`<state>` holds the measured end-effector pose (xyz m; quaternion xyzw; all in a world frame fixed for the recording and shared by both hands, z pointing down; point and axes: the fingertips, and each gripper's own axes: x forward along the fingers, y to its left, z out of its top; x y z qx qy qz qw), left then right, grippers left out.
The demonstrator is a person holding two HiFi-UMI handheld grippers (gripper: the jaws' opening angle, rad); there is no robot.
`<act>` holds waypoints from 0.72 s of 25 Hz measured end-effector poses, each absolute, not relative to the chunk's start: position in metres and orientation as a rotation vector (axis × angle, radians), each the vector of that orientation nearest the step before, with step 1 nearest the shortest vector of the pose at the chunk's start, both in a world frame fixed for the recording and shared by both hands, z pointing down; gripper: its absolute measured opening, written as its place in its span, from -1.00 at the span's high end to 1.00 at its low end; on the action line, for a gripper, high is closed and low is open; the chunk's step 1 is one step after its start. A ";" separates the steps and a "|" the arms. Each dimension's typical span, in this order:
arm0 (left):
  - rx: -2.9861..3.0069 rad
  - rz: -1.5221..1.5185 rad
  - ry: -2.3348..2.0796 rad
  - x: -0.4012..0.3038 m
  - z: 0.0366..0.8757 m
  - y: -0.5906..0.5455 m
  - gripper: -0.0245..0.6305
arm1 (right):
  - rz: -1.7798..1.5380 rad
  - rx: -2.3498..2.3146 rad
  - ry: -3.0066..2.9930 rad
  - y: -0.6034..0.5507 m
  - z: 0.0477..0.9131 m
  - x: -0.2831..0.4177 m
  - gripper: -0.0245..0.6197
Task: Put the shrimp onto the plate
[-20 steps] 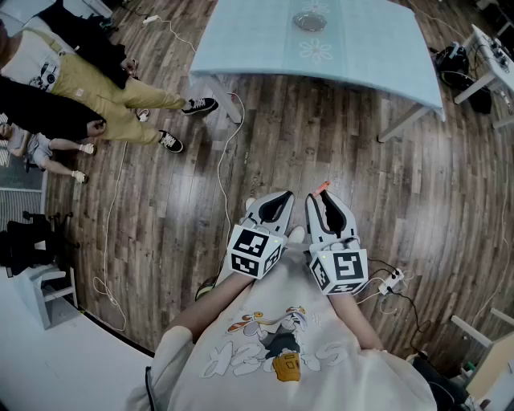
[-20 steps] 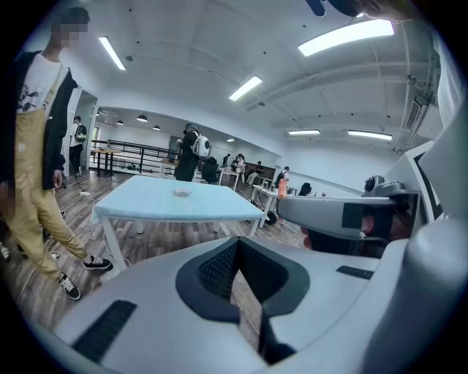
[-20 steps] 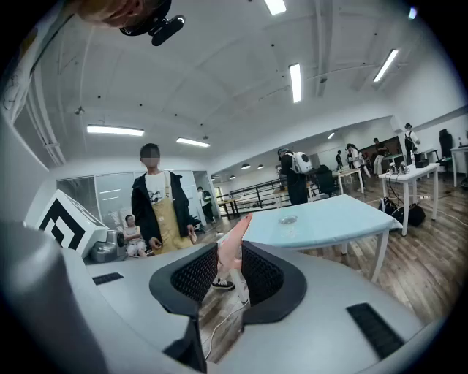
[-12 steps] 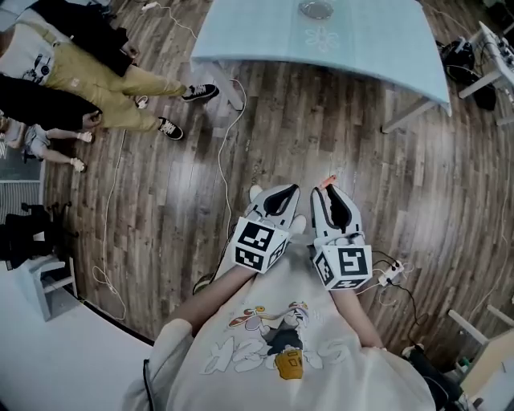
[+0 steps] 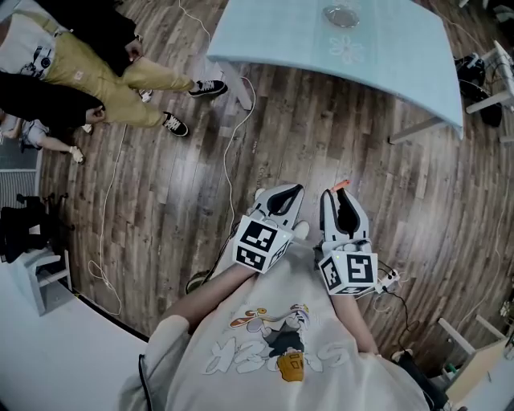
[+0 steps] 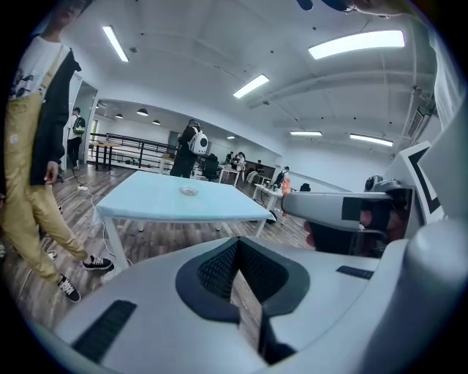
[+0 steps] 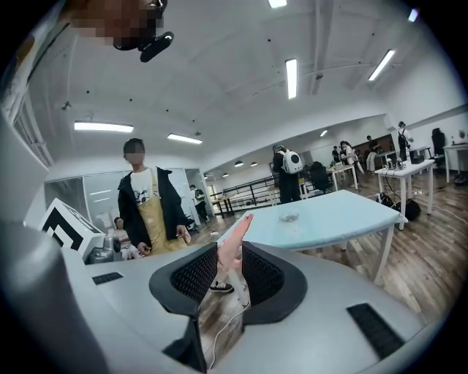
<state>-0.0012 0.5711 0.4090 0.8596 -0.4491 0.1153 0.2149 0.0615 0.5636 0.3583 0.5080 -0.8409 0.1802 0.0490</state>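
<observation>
Wooden floor (image 5: pixel 161 225) filled most of the head view, and a pale blue table (image 5: pixel 273 36) stood at its far end with the plate (image 5: pixel 341 16) on it. We held both tools low in front of our body, side by side and well apart from the table. The left gripper (image 5: pixel 283 199) had nothing at its tips. At the tips of the right gripper (image 5: pixel 340 199) an orange end of the shrimp (image 5: pixel 342 185) stuck out. A white cable (image 5: pixel 229 160) ran over the floor, and two people (image 5: pixel 88 76) were at the upper left.

Seen from the left gripper view, the left gripper (image 6: pixel 238 256) had its pads meeting at the tips, with only a thin slit of floor visible behind them and no object between. Beyond it we saw the table (image 6: pixel 219 208) and the small plate (image 6: pixel 189 191), both far away, and a person in mustard overalls (image 6: pixel 29 168) at the left edge.

Seen from the right gripper view, the right gripper (image 7: pixel 221 259) was closed on the shrimp (image 7: pixel 235 235). It stood upright between the two dark pads, its pale pink body rising above them. The plate (image 7: pixel 289 217) lay on the table (image 7: pixel 344 212) far behind, so the shrimp was not on it yet. Another standing person (image 7: pixel 150 204) was at the left.
</observation>
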 end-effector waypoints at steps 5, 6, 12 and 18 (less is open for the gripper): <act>2.343 0.254 -1.282 -0.050 0.403 0.539 0.90 | 0.544 1.537 -2.546 0.532 0.353 0.021 0.55; 2.343 0.243 -1.282 -0.059 0.401 0.531 0.90 | 0.533 1.534 -2.541 0.523 0.352 0.012 0.55; 2.324 0.186 -1.297 -0.112 0.396 0.502 0.90 | 0.495 1.503 -2.536 0.488 0.348 -0.042 0.55; 2.295 0.200 -1.289 -0.142 0.407 0.484 0.90 | 0.503 1.538 -2.502 0.468 0.353 -0.065 0.55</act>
